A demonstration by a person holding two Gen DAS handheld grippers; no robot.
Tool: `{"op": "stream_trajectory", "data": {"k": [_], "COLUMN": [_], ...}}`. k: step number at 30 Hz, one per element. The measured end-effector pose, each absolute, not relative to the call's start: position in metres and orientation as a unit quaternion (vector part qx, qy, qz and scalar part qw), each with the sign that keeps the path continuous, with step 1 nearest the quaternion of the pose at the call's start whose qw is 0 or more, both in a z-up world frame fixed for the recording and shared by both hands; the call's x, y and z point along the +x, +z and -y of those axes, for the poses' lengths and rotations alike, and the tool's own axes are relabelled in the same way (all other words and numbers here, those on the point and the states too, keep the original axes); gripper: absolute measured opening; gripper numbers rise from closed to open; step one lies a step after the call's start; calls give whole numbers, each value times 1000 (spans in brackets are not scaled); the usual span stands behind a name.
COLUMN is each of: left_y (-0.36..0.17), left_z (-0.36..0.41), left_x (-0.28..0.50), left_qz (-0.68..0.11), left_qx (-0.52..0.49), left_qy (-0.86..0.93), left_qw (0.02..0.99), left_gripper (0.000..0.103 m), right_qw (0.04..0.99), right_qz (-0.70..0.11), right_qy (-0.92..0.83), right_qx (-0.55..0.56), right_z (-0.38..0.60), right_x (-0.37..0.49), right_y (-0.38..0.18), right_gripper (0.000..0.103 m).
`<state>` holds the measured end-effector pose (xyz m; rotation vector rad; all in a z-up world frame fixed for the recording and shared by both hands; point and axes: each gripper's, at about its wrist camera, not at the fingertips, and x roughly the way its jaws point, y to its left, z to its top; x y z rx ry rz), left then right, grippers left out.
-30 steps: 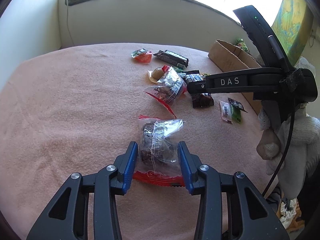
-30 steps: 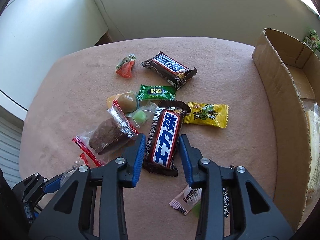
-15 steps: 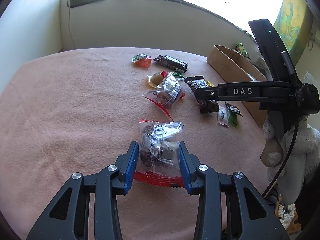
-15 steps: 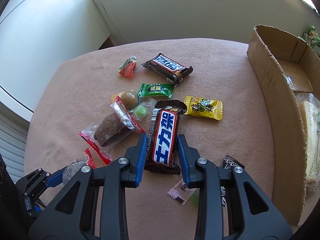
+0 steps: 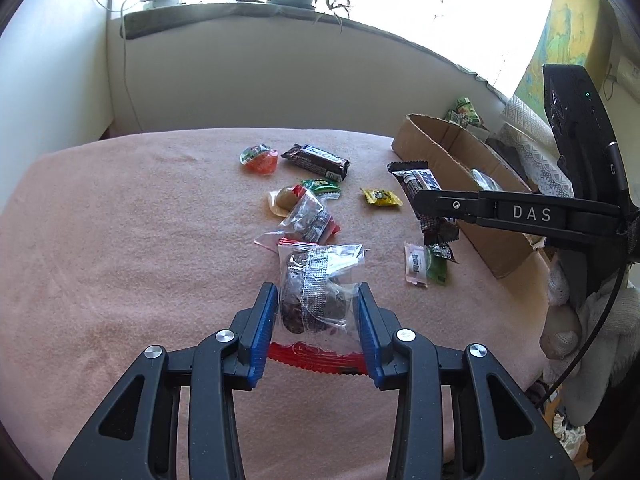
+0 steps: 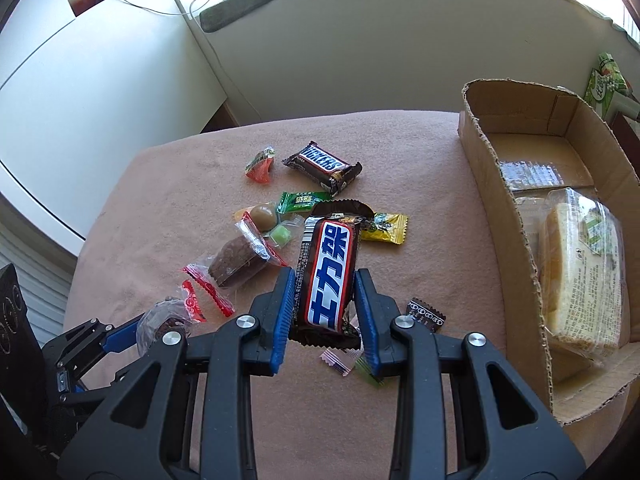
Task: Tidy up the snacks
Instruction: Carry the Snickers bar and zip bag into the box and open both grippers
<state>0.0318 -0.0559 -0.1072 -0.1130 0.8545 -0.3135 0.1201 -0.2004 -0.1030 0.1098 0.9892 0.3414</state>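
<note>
While both grippers carry a snack each, the coming move turns on where the box (image 6: 516, 216) lies from each load

Right gripper (image 6: 324, 312): jaws narrow, pinched on the long sides of the bar (image 6: 328, 276), brown wrapper with blue-and-white label. Bar's long axis runs straight forward along the fingers; its far end sticks out past the tips, and it appears lifted clear of the surface (image 6: 168, 184). Box sits to the right of these jaws, open top, near wall between bar and interior. A wrapped cake (image 6: 580, 272) already lies inside, near end

Left gripper (image 5: 316, 332): jaws at mid width, closed on a clear bag (image 5: 316, 284) holding a dark cake; red sealed edge hangs across behind the tips. Bag's long axis also points forward. From this view the box (image 5: 464, 168) is well off to the right, beyond the right gripper's body

Judgement: right hand is the nearer one to the box, so it likely goes first, a sideways carry over the wall, then release. Bar's length roughly parallels the box's long side, so little turning needed. Left hand must cross further, and the other tool stands in its path

Loose snacks remain on the surface: second bar (image 6: 324, 166), orange jelly (image 6: 260, 164), green candy (image 6: 302, 202), yellow candy (image 6: 386, 226), second bagged cake (image 6: 236, 262)
</note>
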Motion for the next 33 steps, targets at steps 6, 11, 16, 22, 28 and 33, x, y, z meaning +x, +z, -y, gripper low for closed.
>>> {"op": "stream_trajectory", "data": {"k": [6, 11, 16, 22, 28, 33], "left_y": [-90, -76, -68, -63, -62, -63], "left_z": [81, 107, 130, 163, 194, 215], "left_x": [54, 73, 92, 112, 130, 144], "left_qz": [-391, -373, -365, -360, -361, -365], "left_qx": [-49, -35, -33, -24, -12, -5], "left_qy": [-172, -191, -212, -233, -250, -259], "left_qw": [903, 907, 906, 903, 899, 894], "left_gripper": [38, 38, 38, 38, 38, 38], "right_qw": [878, 886, 892, 897, 899, 898], "right_qz": [-452, -441, -432, -423, -420, -421], "right_qy": [147, 126, 98, 64, 33, 14], "right_qx": [59, 73, 91, 106, 118, 124], "right_z": [230, 262, 298, 340, 374, 397], "right_x": [111, 107, 103, 99, 95, 95], "right_y": [-82, -73, -67, -65, -67, -72], "right_gripper": [31, 31, 31, 31, 32, 32]}}
